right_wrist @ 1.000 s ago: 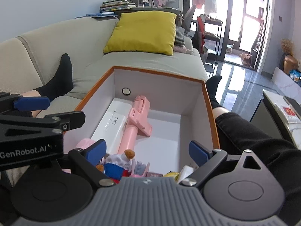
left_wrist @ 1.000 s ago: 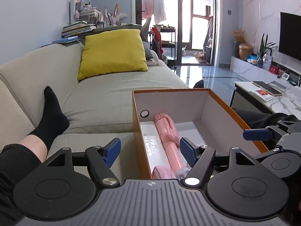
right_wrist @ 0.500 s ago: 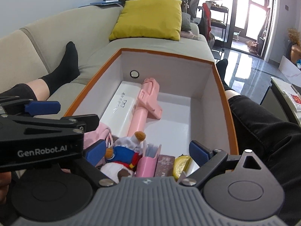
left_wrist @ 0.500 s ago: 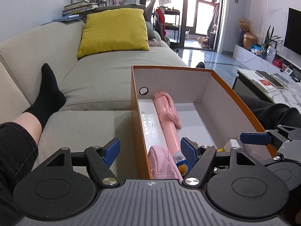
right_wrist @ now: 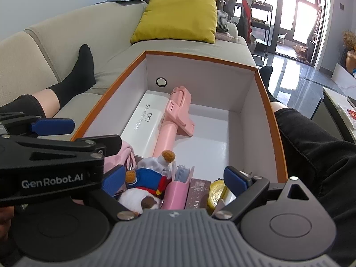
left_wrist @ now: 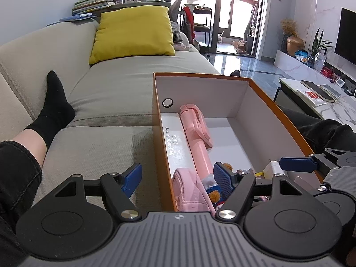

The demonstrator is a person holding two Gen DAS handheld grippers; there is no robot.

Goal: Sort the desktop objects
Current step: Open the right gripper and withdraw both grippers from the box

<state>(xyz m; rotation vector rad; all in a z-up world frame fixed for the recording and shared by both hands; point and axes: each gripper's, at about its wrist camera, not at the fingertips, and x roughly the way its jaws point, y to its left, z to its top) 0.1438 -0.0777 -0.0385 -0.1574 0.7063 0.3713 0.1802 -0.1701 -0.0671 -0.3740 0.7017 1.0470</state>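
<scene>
- Grippers first: my left gripper [left_wrist: 176,176] stands with its jaws wide apart and nothing between them, straddling the left wall of the orange box [left_wrist: 160,146]; my right gripper [right_wrist: 174,181] is likewise spread and empty, hovering over the near end of the box
- Box sits on the sofa [left_wrist: 115,93] between the person's legs, its long axis running from 6 o'clock to 12 o'clock in both wrist views
- Along its left side, toward 12 o'clock, lie a white case [right_wrist: 144,120] and a pink stick-like gadget [right_wrist: 172,122] touching it on the right
- At 6 o'clock, just under my right gripper, small things crowd together: a plush toy [right_wrist: 144,182], a pink pouch [left_wrist: 191,191] to its left, a pink holder [right_wrist: 178,189], a brown packet [right_wrist: 198,192] and a gold tin [right_wrist: 217,192]; the right half of the floor toward 1 o'clock is bare
- Step in hand: I judge both tools are poised over the box with no pick made; the scene fits either objects being gathered in or objects about to be lifted out, and I cannot tell which
- Any grasp in the near cluster calls for a narrow, vertical approach, since the items touch and the plush could snag a fingertip
</scene>
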